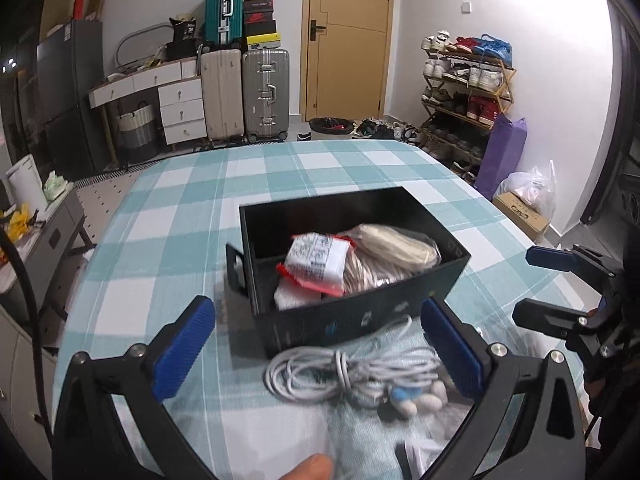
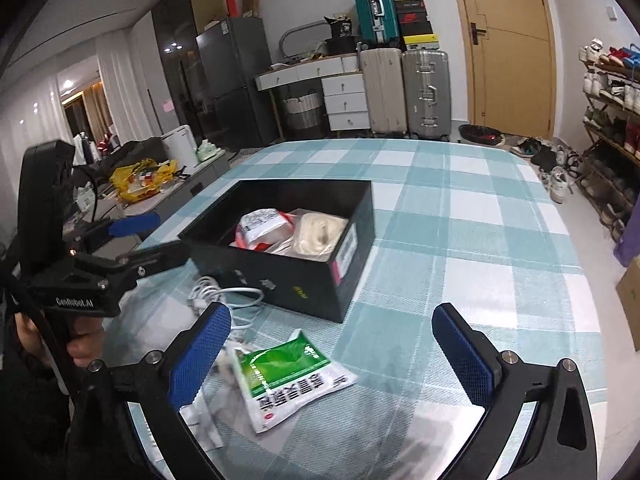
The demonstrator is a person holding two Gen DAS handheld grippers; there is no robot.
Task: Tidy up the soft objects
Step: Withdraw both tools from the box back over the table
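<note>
Soft packets, already in the black box (image 1: 360,322): a red-and-white packet (image 1: 316,260) and a clear bag of beige material (image 1: 394,246), side by side, toward the box's right end in the left wrist view. Box set on the checked teal tablecloth (image 2: 460,220), handle (image 1: 236,272) on its left end wall.

White coiled cable (image 1: 344,372), bundled, on the cloth just in front of the box's near wall. Lay between the blue pads of the left gripper (image 1: 320,348), jaws spread wide, pads not touching it.

Green-and-white packet (image 2: 288,376), flat on the cloth, nearer the camera than the box and clear of its corner. Beside it, further from the box, some crumpled clear wrapping (image 2: 208,412), blurred.

Right gripper (image 2: 332,352) spread wide as well, held over the green packet, gripping nothing. To the right of the box when seen from the left wrist.
</note>
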